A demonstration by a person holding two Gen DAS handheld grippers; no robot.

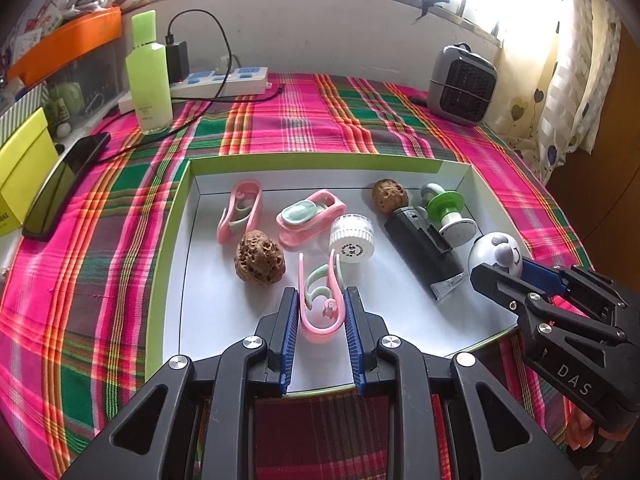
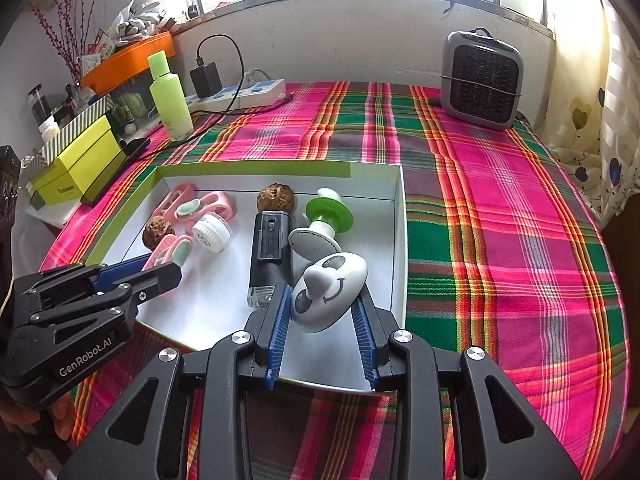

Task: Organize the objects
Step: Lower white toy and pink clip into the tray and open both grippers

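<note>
While the left gripper (image 1: 321, 312) clamps a pink clip (image 1: 320, 312), the right gripper (image 2: 323, 312) grips the panda (image 2: 327, 296) over the tray (image 1: 168, 240).

The right gripper (image 1: 486, 276) hides part of the panda toy (image 1: 496, 254); bottle (image 1: 149, 76) label text illegible.

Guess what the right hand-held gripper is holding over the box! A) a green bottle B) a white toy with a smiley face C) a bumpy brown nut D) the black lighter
B: the right hand-held gripper has its blue pads on both sides of the white smiley-face toy, above the white box.
</note>
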